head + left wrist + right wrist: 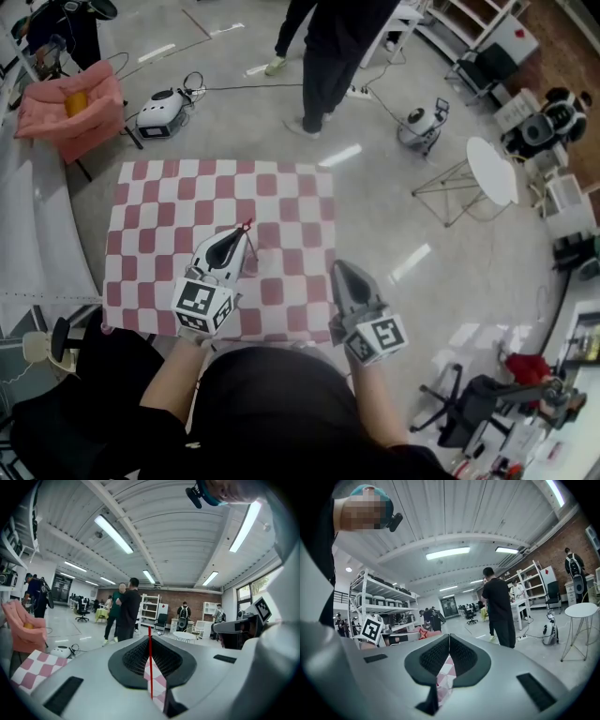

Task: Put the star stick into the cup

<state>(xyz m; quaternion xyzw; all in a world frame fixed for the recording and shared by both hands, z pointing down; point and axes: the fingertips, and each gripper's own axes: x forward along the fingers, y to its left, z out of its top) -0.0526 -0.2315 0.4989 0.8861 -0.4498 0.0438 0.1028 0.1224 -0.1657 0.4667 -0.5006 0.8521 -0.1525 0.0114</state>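
My left gripper hovers over the red-and-white checkered table, shut on the thin red star stick. The stick stands up between the jaws, and its red star pokes out past the tips. In the right gripper view the star shows beside the left gripper's marker cube. My right gripper is held near the table's right front corner, its jaws shut with nothing between them. Both grippers point up and outward, towards the room. No cup shows in any view.
A person stands on the floor just beyond the table's far edge. A pink chair and a white machine are at the far left. A round white side table is to the right, an office chair at the near right.
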